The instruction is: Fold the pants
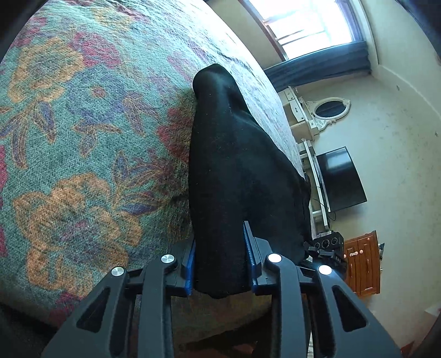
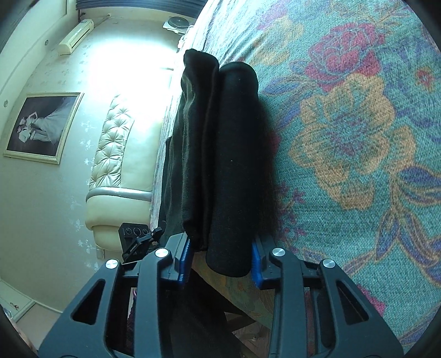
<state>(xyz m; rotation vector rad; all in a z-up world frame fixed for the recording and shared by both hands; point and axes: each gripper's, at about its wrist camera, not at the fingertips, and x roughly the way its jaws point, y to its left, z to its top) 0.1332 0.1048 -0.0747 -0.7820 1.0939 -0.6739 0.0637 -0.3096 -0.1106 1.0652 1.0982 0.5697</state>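
Black pants [image 1: 234, 154] lie in a long folded strip on a floral bed cover [image 1: 82, 137]. My left gripper [image 1: 219, 242] is shut on the near end of the strip, and the cloth fills the gap between its blue pads [image 1: 190, 264]. In the right wrist view the pants [image 2: 237, 137] show as two thick layers side by side on the cover [image 2: 358, 137]. My right gripper [image 2: 220, 243] is shut on that end, with the dark cloth pressed between its blue pads [image 2: 256, 261]. Both held ends are at the bed's near edge.
Past the bed in the left view are a bright window [image 1: 311, 24], a dark TV [image 1: 341, 179], a white oval mirror [image 1: 329, 108] and a wooden cabinet [image 1: 362, 264]. The right view shows a tufted cream headboard [image 2: 115, 154], a framed picture [image 2: 41, 126] and a wall air conditioner [image 2: 75, 35].
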